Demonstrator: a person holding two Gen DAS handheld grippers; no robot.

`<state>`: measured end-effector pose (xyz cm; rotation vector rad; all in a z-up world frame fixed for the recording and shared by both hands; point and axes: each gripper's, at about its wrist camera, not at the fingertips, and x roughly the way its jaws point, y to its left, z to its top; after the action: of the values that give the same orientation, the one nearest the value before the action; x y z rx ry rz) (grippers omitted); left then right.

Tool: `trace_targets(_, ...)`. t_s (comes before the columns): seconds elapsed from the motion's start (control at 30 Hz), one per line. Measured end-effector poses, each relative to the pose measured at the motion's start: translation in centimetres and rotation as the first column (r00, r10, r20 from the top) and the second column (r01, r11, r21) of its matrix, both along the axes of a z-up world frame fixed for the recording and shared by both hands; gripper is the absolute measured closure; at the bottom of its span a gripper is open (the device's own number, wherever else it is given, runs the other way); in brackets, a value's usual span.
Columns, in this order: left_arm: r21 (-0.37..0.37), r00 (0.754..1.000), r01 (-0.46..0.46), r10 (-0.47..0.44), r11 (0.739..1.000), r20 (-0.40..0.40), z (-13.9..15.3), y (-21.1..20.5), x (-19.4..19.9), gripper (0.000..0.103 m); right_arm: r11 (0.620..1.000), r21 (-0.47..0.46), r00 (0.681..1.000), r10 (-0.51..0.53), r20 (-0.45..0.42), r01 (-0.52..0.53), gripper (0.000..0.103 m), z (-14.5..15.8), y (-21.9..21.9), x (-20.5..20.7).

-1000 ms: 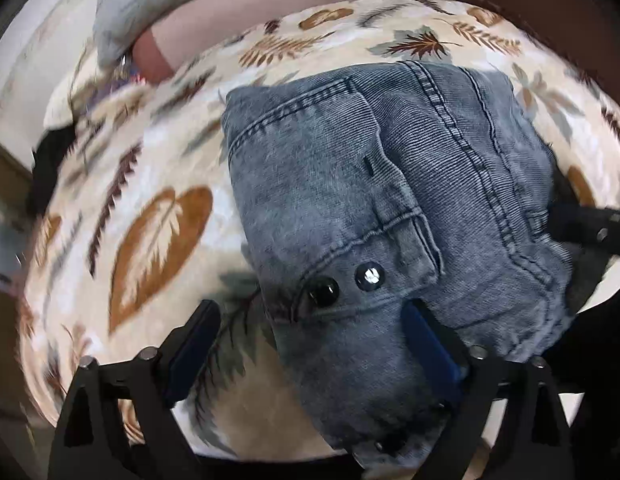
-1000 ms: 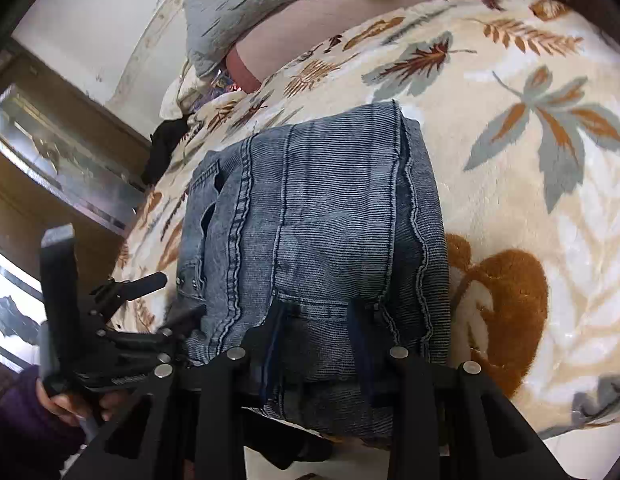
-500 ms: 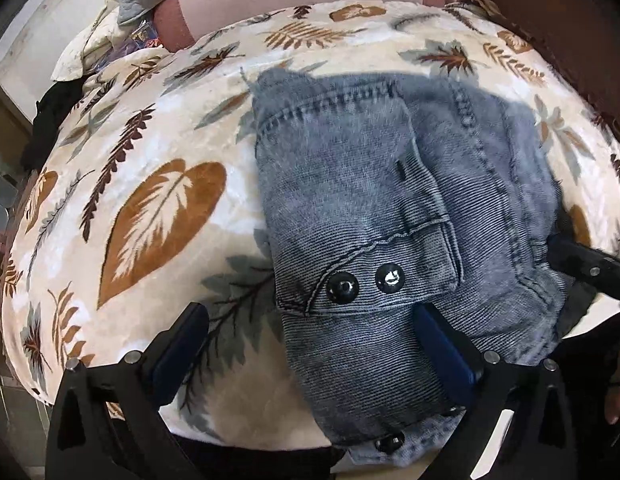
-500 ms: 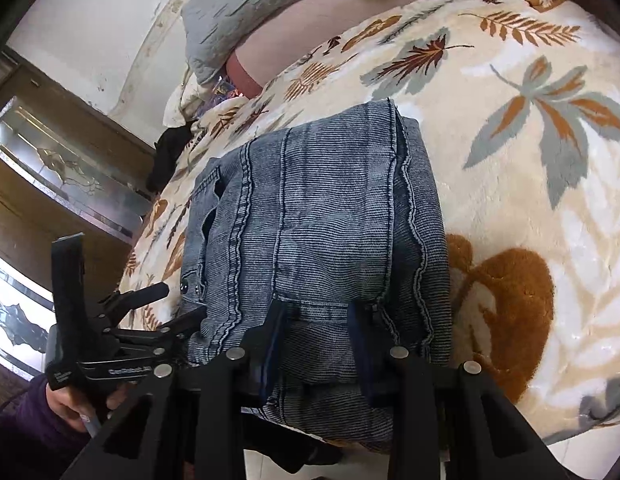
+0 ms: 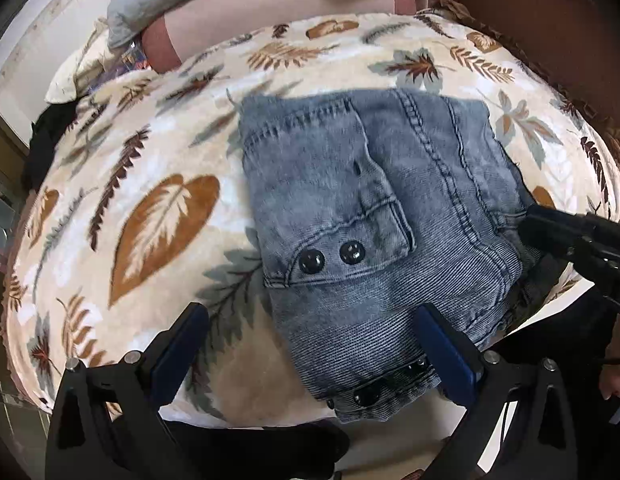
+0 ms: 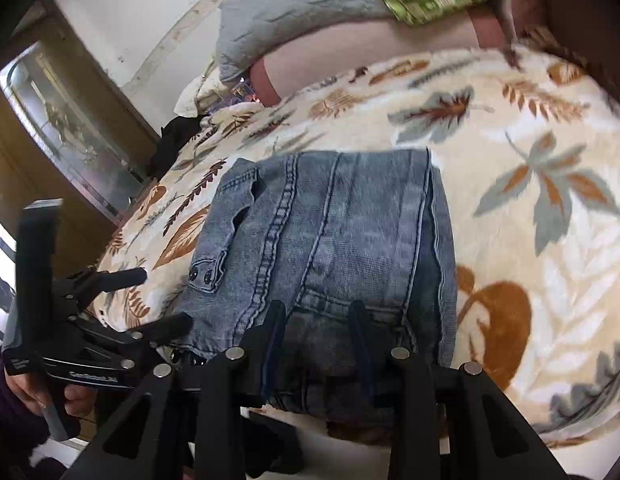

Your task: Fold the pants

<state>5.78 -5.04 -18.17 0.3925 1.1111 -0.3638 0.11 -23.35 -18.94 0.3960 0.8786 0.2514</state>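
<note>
Surface: leaf-print blanket [image 5: 122, 184] covered the bed.
Pants [image 5: 374, 216]: folded bundle lay at the blanket's near edge.
Left gripper [image 5: 310, 340]: spread wide, holding nothing.
Right gripper [image 6: 316, 330]: fingers narrowly apart over the bundle's near edge; grip unclear.
Risk: a tug could unfold the layers or drag the bundle off the blanket's edge.

The bed [image 5: 158, 152] has a leaf-pattern blanket [image 6: 530, 208]; folded denim pants [image 5: 374, 216] lie on it.

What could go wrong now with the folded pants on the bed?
1. The folded pants overhang the near edge of the leaf-print blanket, so they may slide off.
2. The right claw appears to grip the near hem; pulling back before it opens could undo the fold.
</note>
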Motion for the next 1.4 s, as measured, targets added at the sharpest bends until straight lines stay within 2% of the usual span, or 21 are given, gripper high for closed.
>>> trace_targets(0.03,0.008,1.0,0.003,-0.003,1.0,-0.01,-0.4,-0.1,0.1,0.0,1.0,0.0,1.0,0.003,-0.008,-0.003,0.066,-0.2,0.1,0.1)
trace_targets(0.1,0.017,1.0,0.008,-0.008,1.0,-0.026,-1.0,-0.2,0.2,0.0,1.0,0.008,0.999,-0.005,-0.042,0.005,0.059,-1.0,-0.1,0.5)
trace_targets(0.2,0.01,0.999,0.0,0.001,1.0,-0.039,-1.6,-0.1,0.4,0.0,1.0,0.027,0.996,-0.003,-0.084,0.006,0.057,-2.3,-0.4,1.2)
trace_targets(0.43,-0.012,0.996,-0.029,0.028,1.0,-0.084,-2.6,0.2,1.1,0.0,0.996,0.085,0.996,0.004,-0.087,0.003,0.053,-2.8,-0.9,1.6)
trace_targets(0.57,-0.005,0.997,-0.023,0.022,1.0,-0.069,-2.8,0.1,1.1,0.0,0.994,0.106,0.996,0.015,-0.083,-0.006,0.047,-2.9,-1.0,1.7)
trace_targets(0.7,0.013,0.998,-0.022,0.023,1.0,-0.054,-2.8,-0.2,0.8,0.0,0.996,0.083,0.997,0.038,-0.069,-0.032,0.038,-2.7,-0.2,1.7)
trace_targets(0.83,0.03,0.999,-0.028,0.03,0.999,-0.045,-2.6,-0.5,0.4,0.0,0.997,0.052,0.997,0.054,-0.061,-0.051,0.036,-2.6,0.3,1.7)
trace_targets(0.97,0.047,0.999,-0.032,0.034,0.998,-0.036,-2.4,-1.0,-0.3,0.0,0.994,0.097,0.997,0.054,-0.062,-0.048,0.036,-2.7,-0.3,1.6)
trace_targets(1.1,0.055,0.999,-0.036,0.038,0.998,-0.036,-2.5,-1.1,-0.2,0.0,0.986,0.168,0.999,0.026,-0.048,-0.018,0.036,-2.3,-1.5,1.3)
trace_targets(1.27,0.056,0.998,-0.041,0.044,0.998,-0.049,-1.7,-1.1,0.1,0.0,0.988,0.141,0.998,-0.061,0.033,0.055,0.036,-0.8,-2.8,0.3)
trace_targets(1.4,0.043,0.998,-0.047,0.045,0.998,0.033,0.3,-0.9,0.5,0.0,0.974,0.19,0.99,-0.135,0.03,0.127,0.036,-0.8,-4.7,0.2)
